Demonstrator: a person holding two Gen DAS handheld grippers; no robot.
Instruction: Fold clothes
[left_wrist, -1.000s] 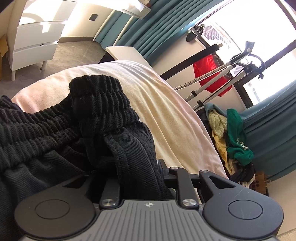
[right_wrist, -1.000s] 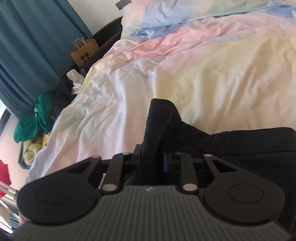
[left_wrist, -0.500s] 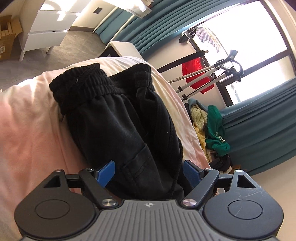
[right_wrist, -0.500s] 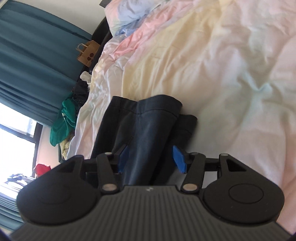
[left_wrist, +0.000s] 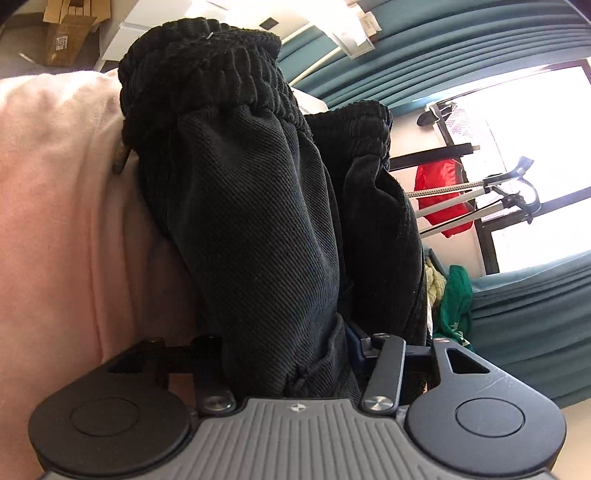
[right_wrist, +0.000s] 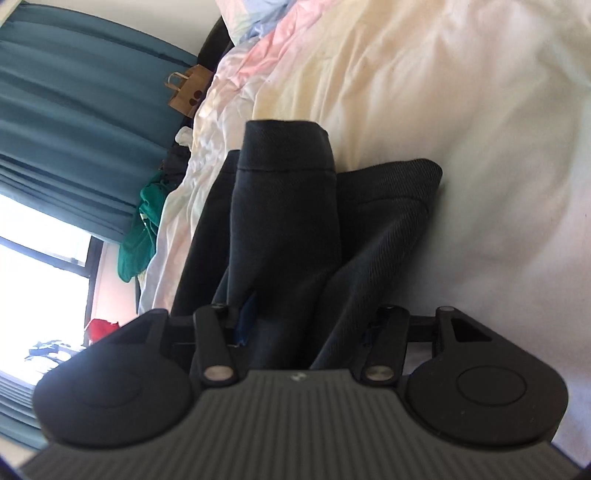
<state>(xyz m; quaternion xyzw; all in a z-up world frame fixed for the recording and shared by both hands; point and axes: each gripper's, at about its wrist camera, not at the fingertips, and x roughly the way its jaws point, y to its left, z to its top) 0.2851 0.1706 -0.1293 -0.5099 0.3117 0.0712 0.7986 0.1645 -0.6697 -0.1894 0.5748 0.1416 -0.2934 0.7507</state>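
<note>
A pair of black shorts (left_wrist: 258, 221) lies folded on the pink and cream bed cover (left_wrist: 55, 221). Its ribbed elastic waistband points away from me in the left wrist view. My left gripper (left_wrist: 284, 332) is closing, and the cloth fills the gap between its jaws; only the right blue pad shows. In the right wrist view the hemmed leg ends of the shorts (right_wrist: 284, 206) rest on the bed cover (right_wrist: 480, 147). My right gripper (right_wrist: 306, 325) is also closing, with a thick fold of the legs bunched between its pads.
Past the bed's edge stand a drying rack with a red garment (left_wrist: 443, 195), a heap of clothes with a green top (left_wrist: 456, 302) and teal curtains (left_wrist: 535, 314). Cardboard boxes (left_wrist: 70, 33) sit on the floor. A paper bag (right_wrist: 186, 92) leans beside the bed.
Both grippers let go of the shorts and opened wide, then came in lower and closer. Their jaws have now narrowed around thicker folds. Both views have rolled.
</note>
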